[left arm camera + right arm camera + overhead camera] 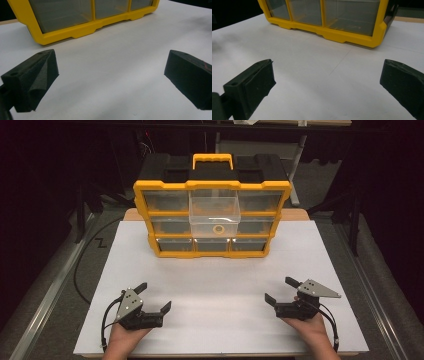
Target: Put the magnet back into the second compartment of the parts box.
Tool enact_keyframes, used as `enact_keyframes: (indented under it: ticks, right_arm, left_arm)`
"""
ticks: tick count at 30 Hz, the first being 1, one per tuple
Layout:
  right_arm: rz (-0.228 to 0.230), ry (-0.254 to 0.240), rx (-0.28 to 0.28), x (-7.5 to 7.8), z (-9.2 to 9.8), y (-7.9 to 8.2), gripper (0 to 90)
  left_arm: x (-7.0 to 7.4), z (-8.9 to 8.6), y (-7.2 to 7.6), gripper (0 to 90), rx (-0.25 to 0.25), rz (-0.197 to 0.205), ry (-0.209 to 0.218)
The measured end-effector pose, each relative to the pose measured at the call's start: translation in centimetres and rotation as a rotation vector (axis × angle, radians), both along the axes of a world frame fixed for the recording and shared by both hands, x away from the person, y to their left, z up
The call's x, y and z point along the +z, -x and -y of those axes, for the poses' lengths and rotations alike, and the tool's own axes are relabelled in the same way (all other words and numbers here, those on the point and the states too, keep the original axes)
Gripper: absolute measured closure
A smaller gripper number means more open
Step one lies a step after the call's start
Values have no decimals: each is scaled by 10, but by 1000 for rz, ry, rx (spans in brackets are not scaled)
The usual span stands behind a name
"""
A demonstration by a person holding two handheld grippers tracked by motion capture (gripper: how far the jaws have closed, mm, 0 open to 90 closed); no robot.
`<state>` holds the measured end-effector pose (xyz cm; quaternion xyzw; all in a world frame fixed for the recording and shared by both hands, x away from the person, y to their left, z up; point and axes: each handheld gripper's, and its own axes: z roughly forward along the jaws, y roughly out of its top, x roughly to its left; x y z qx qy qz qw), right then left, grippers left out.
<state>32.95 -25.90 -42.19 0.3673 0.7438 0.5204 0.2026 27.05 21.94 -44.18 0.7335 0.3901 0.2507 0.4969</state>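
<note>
White table, wooden strip showing past its far edge. Off the left edge, black cable curving over grey floor, beside a metal rail.

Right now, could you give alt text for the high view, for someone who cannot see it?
A yellow-framed organizer stands on a white table, its clear middle drawer pulled out and holding a small yellow ring. Nearer, two hands hold the open left gripper and right gripper over the table.

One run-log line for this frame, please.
left gripper open, idle | right gripper open, idle | organizer upright | centre drawer pulled out, ring inside
</note>
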Motion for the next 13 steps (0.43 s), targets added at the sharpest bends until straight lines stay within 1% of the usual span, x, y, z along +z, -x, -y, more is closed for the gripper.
enact_keyframes:
  ticks: [3, 4, 5, 6, 7, 11, 13]
  right_arm:
    - [15, -31, -12, 4, 3, 2, 2]
    - [15, -31, -12, 4, 3, 2, 2]
    - [14, -22, -17, 3, 3, 2, 2]
    - [14, -11, -19, 3, 2, 2, 2]
    - [12, -8, -20, 2, 2, 2, 2]
    - [7, -14, -25, 2, 1, 2, 2]
    - [6, -12, -27, 3, 0, 3, 2]
  left_arm:
    - [-1, 3, 1, 2, -8, 1, -23]
    - [0, 3, 1, 2, -4, 5, -23]
    - [1, 2, 2, 2, 13, 16, -17]
    - [1, 1, 2, 2, 17, 14, -12]
    - [1, 0, 1, 2, 20, 12, -4]
    - [0, 0, 0, 2, 18, -10, -9]
    - [-1, 1, -1, 2, 14, -22, -19]
